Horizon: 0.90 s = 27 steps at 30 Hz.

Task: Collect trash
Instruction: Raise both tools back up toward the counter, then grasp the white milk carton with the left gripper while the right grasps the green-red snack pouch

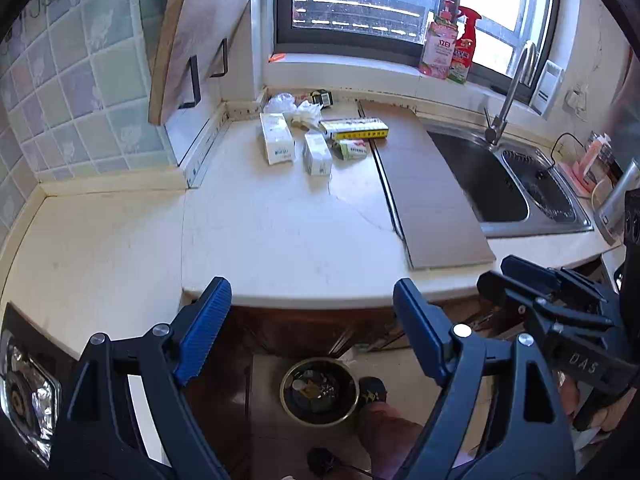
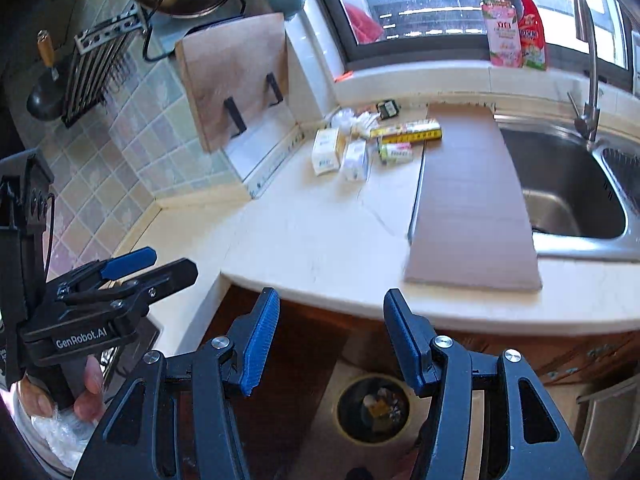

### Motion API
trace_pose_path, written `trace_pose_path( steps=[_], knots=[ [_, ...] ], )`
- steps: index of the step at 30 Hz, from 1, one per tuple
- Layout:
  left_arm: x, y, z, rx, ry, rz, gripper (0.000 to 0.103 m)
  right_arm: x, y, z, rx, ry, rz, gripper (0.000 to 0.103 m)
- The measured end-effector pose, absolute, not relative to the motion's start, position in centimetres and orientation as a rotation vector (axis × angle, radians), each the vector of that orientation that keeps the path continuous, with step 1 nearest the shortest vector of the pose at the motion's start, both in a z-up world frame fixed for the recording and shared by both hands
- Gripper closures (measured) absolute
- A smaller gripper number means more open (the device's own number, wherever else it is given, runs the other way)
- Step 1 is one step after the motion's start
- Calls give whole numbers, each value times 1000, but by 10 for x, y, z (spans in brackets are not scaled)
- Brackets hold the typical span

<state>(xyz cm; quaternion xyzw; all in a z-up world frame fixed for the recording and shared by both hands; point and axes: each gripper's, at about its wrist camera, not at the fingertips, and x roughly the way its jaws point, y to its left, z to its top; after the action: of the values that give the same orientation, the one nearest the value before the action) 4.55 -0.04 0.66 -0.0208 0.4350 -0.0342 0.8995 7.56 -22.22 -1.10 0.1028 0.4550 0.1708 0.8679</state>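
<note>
Trash lies at the back of the white counter: two white cartons, a long yellow box, a small green box, crumpled white wrappers and a black packet. A round bin with scraps inside stands on the floor below the counter edge. My left gripper is open and empty, held over the counter's front edge. My right gripper is open too, nothing between its blue pads. Each gripper shows at the side of the other's view.
A brown cardboard sheet lies between the trash and the steel sink with its faucet. A cutting board leans on the tiled wall. Two bottles stand on the windowsill. A stove is at the left.
</note>
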Motion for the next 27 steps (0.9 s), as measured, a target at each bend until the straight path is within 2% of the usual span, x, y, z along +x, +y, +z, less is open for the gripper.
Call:
trace_pose_path(
  steps=[9, 17, 22, 27],
  knots=[
    [167, -13, -1, -82, 946, -44, 22, 223, -257, -8, 207, 986, 368, 48],
    [313, -35, -52, -118, 1065, 34, 23, 370, -277, -47, 184, 1068, 427, 48],
    [382, -42, -105, -135, 1157, 102, 32, 444, -287, -87, 182, 1113, 482, 48],
    [418, -41, -148, -169, 1235, 130, 41, 484, -283, -133, 181, 1172, 529, 48]
  ],
)
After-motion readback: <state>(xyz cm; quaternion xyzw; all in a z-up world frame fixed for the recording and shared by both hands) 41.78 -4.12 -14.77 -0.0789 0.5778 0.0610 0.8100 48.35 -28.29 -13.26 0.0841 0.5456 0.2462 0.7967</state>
